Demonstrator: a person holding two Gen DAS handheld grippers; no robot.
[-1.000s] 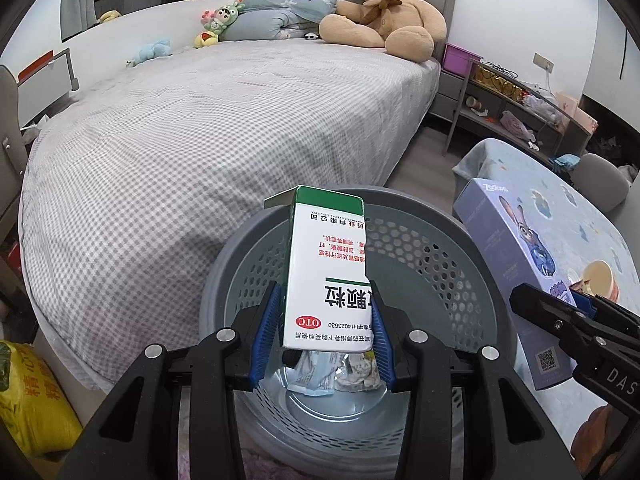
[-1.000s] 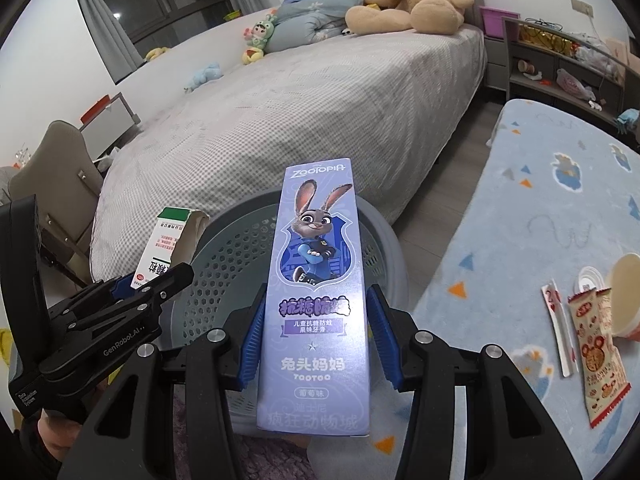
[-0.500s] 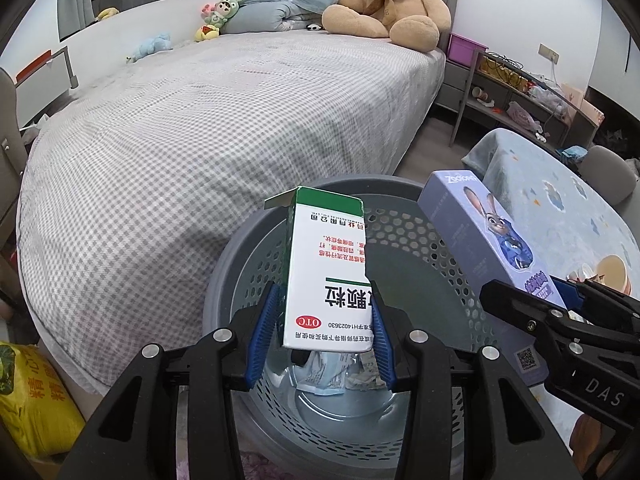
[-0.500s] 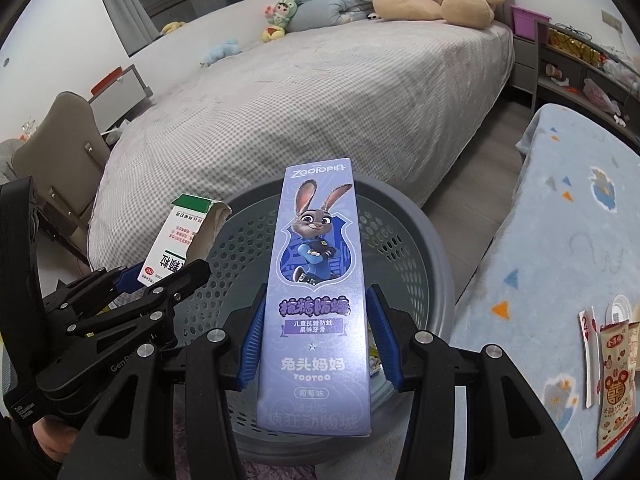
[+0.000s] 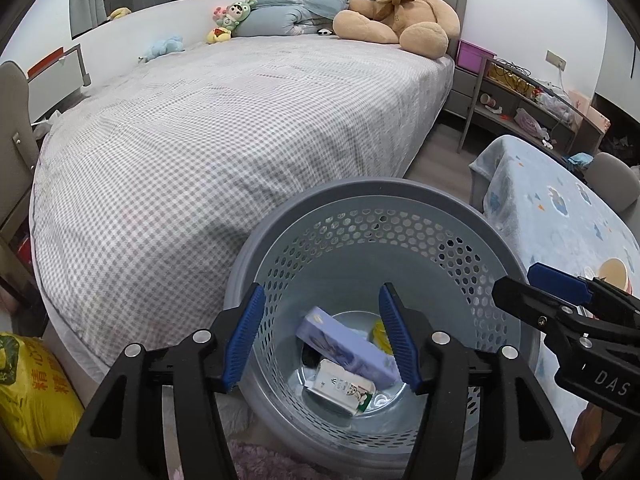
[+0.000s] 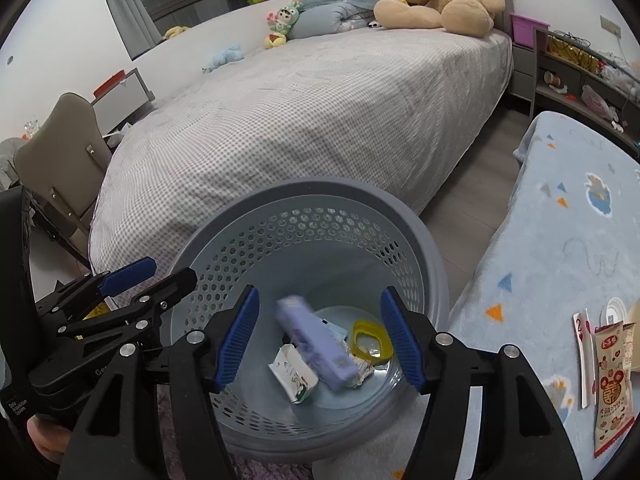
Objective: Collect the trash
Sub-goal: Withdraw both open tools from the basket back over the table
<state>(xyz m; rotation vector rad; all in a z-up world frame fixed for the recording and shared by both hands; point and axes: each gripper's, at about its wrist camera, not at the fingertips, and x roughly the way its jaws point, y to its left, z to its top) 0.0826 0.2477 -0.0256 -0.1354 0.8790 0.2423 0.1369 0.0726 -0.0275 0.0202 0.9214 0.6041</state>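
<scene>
My left gripper (image 5: 322,334) and right gripper (image 6: 318,336) are opening, empty; both boxes (image 5: 346,350) lie below in the basket (image 5: 400,196).

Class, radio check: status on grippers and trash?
Left gripper and right gripper opening, empty. Purple box and white carton in basket. Nothing obstructing.

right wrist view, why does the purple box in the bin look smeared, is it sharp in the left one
Right wrist view: the purple box is motion-blurred, its print unreadable, while the basket rim stays crisp. Left wrist view: the same box has cleaner edges. Both views bend the bed edge, a fisheye effect, with dark corners.
</scene>
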